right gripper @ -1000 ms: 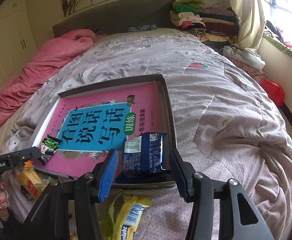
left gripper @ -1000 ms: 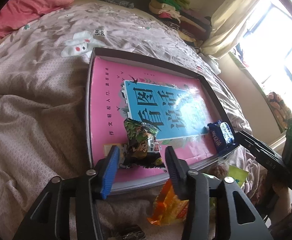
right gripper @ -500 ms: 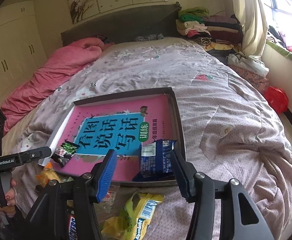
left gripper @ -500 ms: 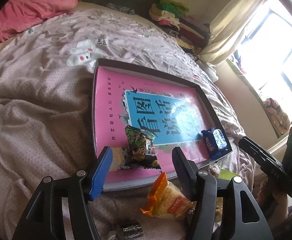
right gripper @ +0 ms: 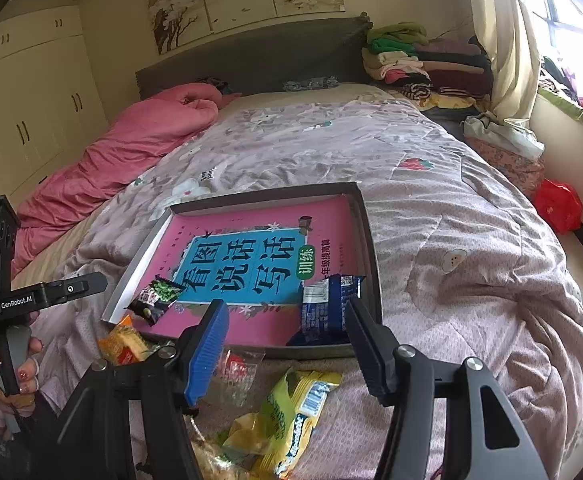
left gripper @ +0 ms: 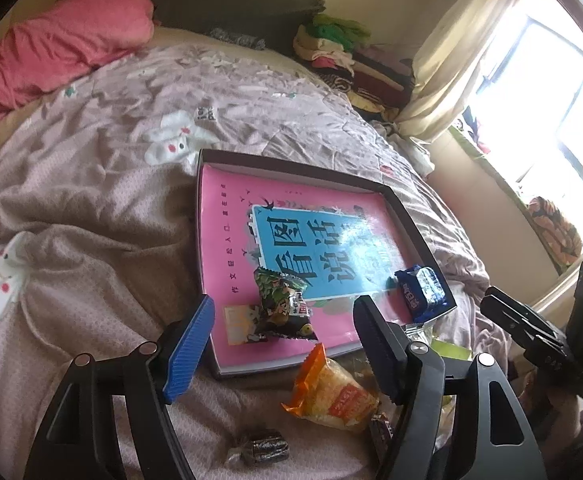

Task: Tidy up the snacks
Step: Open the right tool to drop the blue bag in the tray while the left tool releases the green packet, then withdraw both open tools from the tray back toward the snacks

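Note:
A shallow dark-rimmed box [left gripper: 291,162] [right gripper: 259,197] lined with a pink and blue book lies on the bed. A green-black snack packet [left gripper: 281,304] [right gripper: 155,298] rests at its near left corner and a blue snack packet [left gripper: 421,292] [right gripper: 327,310] at its near right corner. My left gripper [left gripper: 285,302] hovers short of the green packet, jaws opening, with nothing pressed between them. My right gripper [right gripper: 286,304] hangs just short of the blue packet, jaws also opening and free of it.
Loose on the quilt in front of the box lie an orange packet [left gripper: 331,392] [right gripper: 125,346], a yellow packet [right gripper: 291,412], a clear wrapper [right gripper: 235,372] and a small dark candy [left gripper: 259,446]. A pink duvet [right gripper: 131,152] and folded clothes [right gripper: 403,56] lie far back.
Both grippers have drawn back and up from the box and their jaws have spread wider. The green and blue packets stay lying in the box. More loose snacks now show below.

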A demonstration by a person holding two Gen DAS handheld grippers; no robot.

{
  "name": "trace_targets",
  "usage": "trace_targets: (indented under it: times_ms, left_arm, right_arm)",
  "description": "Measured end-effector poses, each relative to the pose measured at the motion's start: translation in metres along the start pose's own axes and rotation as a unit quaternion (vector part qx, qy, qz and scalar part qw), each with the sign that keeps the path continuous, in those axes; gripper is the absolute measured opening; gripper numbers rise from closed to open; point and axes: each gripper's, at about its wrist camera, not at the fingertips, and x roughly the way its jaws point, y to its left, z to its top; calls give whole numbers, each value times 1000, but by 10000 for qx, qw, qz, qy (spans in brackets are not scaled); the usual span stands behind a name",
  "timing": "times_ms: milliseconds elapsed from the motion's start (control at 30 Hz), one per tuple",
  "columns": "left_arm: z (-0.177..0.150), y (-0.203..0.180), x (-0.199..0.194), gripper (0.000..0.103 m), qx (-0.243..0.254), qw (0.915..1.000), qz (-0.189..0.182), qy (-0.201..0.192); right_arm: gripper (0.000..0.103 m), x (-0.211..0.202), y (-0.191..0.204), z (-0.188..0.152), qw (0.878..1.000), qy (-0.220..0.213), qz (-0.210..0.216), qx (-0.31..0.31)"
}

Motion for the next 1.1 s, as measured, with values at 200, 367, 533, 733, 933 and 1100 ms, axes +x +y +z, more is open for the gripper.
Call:
trace_targets:
  times_ms: [200,367,533,733,933,1100]
  left_arm:
    - [-6,-8,-9,74,167,9998,47,-58]
    - [-13,-9,-11,75,120,9999,39,-1]
    - [-22,-12,-12,75,100,9999,32,94]
    - [-32,-19,-14,75,76,9998,36,168]
    - [-44,-30,-15,75,165,9995,57,268]
    - [-50,-37,-12,75,253,9989,79,388]
  right_arm:
    - [60,-7,7,-6,9999,31,108,-100]
    - [60,-12,18,-15,9994,79,191,-275]
    - [60,-18,26,-23,9988,110,244,-406]
    - [60,-23,33,-30,9980,99,236,-576]
    - [62,-26,40,-37,9969,117,234,-739]
    - [63,-29,46,-44,9951,135,205,-960]
